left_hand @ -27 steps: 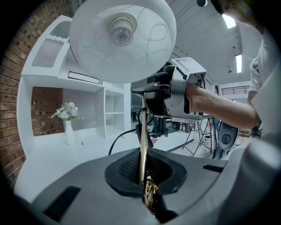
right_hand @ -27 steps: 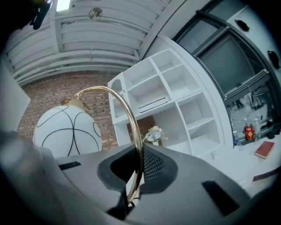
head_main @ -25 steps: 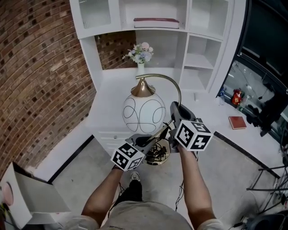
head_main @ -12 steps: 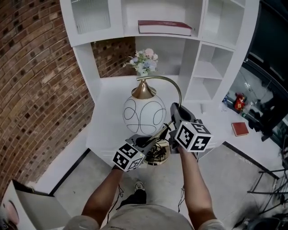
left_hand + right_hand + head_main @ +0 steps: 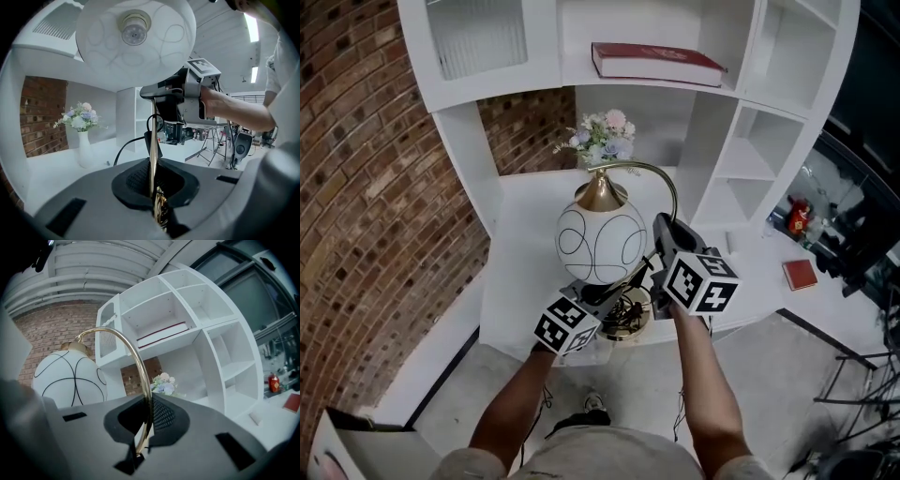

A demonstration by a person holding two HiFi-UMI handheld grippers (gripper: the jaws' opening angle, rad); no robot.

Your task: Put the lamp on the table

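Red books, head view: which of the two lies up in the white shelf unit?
The larger red book, flat on the shelf above the flower bouquet; the smaller red book lies lower, on the white desktop at right.

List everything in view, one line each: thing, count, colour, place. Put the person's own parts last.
lamp: one; white globe with black lines, gold stem and base; held over the table's front edge
table: one; white; below the shelves
shelf unit: one; white; behind and above the table
vase of flowers: one; white vase, pastel flowers; back of the table
books: two; red; one on an upper shelf, one on the surface at right
brick wall: one; red-brown; left side
left gripper: one; grey; shut low on the lamp's stem
right gripper: one; grey; shut higher on the stem
forearms: two; bare; bottom centre
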